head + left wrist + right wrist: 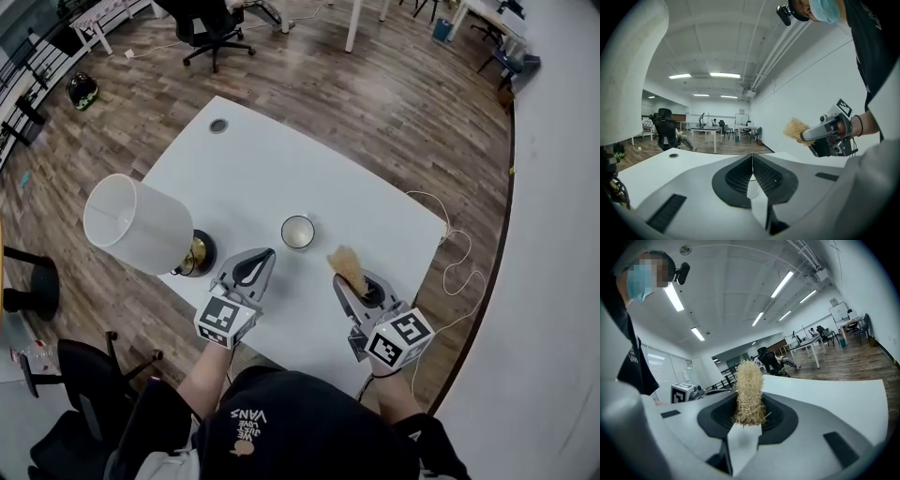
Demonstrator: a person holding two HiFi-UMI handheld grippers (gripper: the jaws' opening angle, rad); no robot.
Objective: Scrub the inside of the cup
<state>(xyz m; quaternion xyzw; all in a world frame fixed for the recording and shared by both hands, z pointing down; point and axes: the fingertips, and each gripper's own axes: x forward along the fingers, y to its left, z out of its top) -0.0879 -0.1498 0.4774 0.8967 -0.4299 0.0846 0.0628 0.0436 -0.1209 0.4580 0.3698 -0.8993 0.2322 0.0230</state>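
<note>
A small white cup (297,232) stands upright on the white table (244,169), its dark inside showing from above. My left gripper (259,257) hovers just below and left of the cup, shut with nothing between its jaws (752,161). My right gripper (349,277) sits to the right of the cup, shut on a tan straw-like scrubber (349,265) that sticks out past the jaws. In the right gripper view the scrubber (748,392) stands up between the pads. The left gripper view shows the scrubber (796,128) held by the right gripper (806,136).
A table lamp with a white shade (138,225) and brass base (197,253) stands at the table's left edge, close to my left gripper. A cable hole (218,126) sits at the far corner. A white cord (459,253) trails off the right edge. Office chairs (211,33) stand beyond.
</note>
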